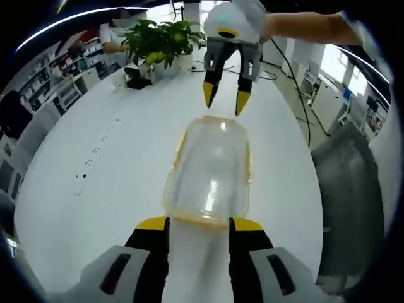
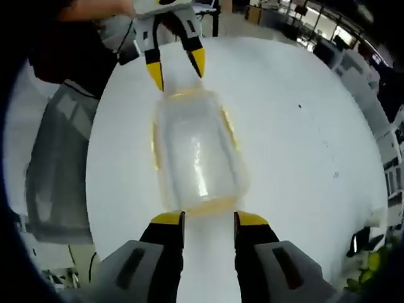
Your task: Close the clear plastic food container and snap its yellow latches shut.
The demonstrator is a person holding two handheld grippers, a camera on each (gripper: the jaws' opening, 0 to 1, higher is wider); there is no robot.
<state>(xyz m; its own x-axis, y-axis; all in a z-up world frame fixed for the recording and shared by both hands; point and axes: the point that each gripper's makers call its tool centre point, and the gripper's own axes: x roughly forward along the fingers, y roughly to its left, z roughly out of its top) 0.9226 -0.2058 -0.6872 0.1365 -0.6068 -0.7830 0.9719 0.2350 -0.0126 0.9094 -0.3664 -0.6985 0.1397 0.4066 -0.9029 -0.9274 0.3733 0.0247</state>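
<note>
The clear plastic food container point(image 1: 211, 173) lies on the white surface point(image 1: 113, 164) between the two grippers, its lid apparently resting on top, with yellow latches point(image 1: 248, 165) running along its long sides and a yellowish seal at each short end. The left gripper point(image 1: 198, 228) sits at one short end with its fingers point(image 1: 151, 224) spread wide and holding nothing, tips just at the container's edge. The right gripper point(image 2: 209, 219) sits at the opposite end, fingers likewise parted and empty; in the left gripper view it hangs just above the far rim.

Whether the latches are already snapped down or only lying loose I cannot tell, since the clear plastic blurs the detail.

The chief risk, as I judge it, is sliding: the container is light and the surface smooth, so a push from one end without the other end braced would shove it away rather than seat the lid. Pressing a latch while the lid sits crooked could leave a corner unsealed, or pop the opposite side up. A fingertip landing on the thin lid centre could flex it instead of closing it
</note>
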